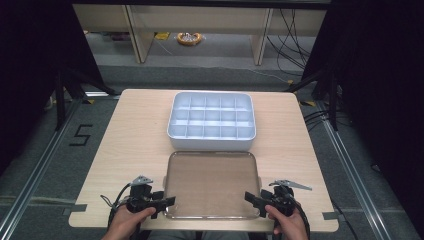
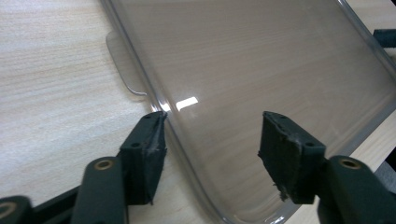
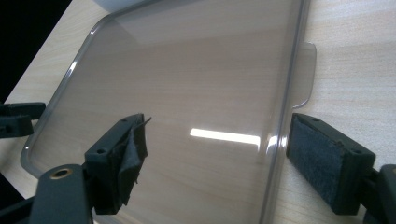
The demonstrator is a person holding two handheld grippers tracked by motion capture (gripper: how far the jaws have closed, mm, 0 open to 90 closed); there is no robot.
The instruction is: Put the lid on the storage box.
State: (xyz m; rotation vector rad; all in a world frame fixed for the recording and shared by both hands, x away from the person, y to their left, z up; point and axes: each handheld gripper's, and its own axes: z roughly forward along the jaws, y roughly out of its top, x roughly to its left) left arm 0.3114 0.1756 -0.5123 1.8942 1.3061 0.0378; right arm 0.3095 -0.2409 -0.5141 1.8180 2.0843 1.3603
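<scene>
lying flat, clear lid (image 1: 212, 182) sits just before white compartment box (image 1: 212, 121).

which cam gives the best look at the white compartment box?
High view. The white compartment box sits whole on the table, its grid of cells readable, just beyond the clear lid. The right gripper view catches a sliver of its white wall at the top edge. The left gripper view looks at the lid instead.

Even overhead light, dark surroundings; a bright glare patch on the clear lid (image 3: 187, 93); close-ups slightly soft.
</scene>
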